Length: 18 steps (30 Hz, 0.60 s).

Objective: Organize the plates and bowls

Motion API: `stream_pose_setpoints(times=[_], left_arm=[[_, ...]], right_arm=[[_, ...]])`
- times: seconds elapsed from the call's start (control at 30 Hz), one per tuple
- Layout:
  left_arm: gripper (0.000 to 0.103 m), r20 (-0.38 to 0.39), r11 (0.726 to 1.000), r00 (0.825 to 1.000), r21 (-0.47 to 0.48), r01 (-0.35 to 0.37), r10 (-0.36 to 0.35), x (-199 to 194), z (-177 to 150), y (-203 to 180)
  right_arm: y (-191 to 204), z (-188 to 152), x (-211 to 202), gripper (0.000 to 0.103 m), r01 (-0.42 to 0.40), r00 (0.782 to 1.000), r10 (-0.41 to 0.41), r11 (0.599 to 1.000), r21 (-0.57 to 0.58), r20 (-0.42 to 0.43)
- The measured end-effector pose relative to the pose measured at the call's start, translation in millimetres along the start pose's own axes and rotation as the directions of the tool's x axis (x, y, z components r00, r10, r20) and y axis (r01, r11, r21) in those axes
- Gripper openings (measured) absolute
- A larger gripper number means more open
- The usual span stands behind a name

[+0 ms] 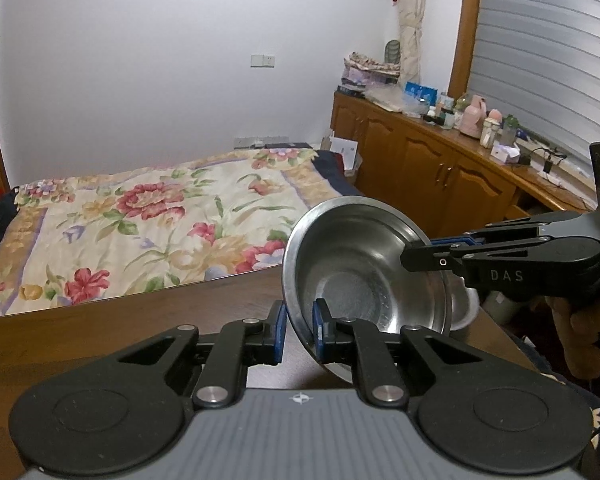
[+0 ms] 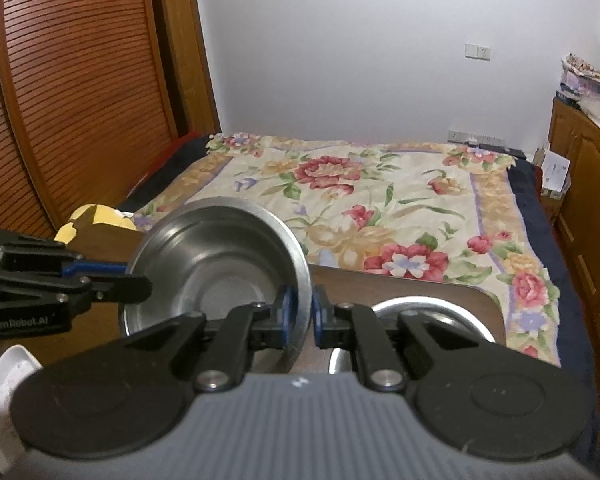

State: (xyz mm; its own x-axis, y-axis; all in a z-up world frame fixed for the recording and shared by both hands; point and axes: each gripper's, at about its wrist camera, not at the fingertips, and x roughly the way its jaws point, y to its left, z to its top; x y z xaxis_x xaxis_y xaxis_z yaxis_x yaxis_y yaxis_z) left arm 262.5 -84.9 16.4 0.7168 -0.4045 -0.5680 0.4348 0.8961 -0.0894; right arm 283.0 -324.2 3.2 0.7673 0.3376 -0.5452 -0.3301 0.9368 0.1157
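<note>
Both grippers are clamped on the same steel bowl (image 1: 364, 272), one on each side of the rim. Your left gripper (image 1: 300, 330) has its blue pads pinched on the near rim edge in the left wrist view, one pad outside the wall, one inside. Your right gripper (image 2: 300, 316) does the same on the opposite rim, pads tight on the thin metal. In the left view the right gripper (image 1: 410, 258) comes in from the right and bites the far rim; in the right view the left gripper (image 2: 140, 276) comes in from the left.

Bowl is held tilted above the dark wooden table (image 1: 120, 320), its open side facing the left camera. It's clear of the surface.

A second steel bowl (image 2: 432, 312) sits on the table just beside and below the held one, partly hidden behind your right gripper's fingers. White dish edge (image 2: 8, 392) shows at the lower left of the right view. Bed with a floral cover (image 2: 380, 208) lies beyond the table
</note>
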Motion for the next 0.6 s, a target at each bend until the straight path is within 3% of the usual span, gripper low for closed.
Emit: stream_pose_setpoints(times=[0.6], left_arm=[[0.015, 0.026, 0.999, 0.998, 0.008, 0.050, -0.051, -64, -41, -29]], right_arm=[[25, -33, -61, 0.013, 0.026, 0.999, -0.026, 1.000, -0.014, 0.020]])
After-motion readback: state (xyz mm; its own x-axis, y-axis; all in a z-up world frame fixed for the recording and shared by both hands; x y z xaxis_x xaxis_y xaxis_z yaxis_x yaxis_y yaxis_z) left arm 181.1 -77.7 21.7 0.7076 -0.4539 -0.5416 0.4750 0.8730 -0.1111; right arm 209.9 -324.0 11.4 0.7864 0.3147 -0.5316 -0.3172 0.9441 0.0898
